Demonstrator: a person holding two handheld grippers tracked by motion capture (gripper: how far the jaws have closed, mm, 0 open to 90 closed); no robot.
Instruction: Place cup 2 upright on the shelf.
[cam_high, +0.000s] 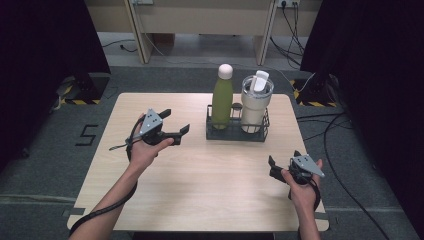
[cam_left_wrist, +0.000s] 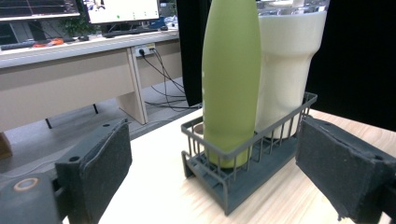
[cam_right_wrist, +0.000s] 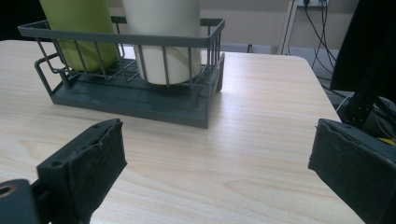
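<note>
Risk sits ahead of my left gripper (cam_high: 176, 121), jaws wide and empty: the green bottle (cam_left_wrist: 231, 79) stands upright in the wire rack (cam_left_wrist: 243, 154) against the white tumbler (cam_left_wrist: 287, 60), so an off-centre squeeze could tip both. My right gripper (cam_high: 283, 162) hangs wide, empty, nearer me.

A dark wire rack (cam_high: 235, 132) stands on the far half of a light wooden table (cam_high: 200, 180), holding a green bottle with a white cap (cam_high: 222, 97) at left and a white lidded tumbler (cam_high: 256, 102) just beside it at right. The left gripper (cam_high: 176, 122) sits left of the rack, near it; the right gripper (cam_high: 283, 161) sits nearer the person, to the rack's right.
</note>
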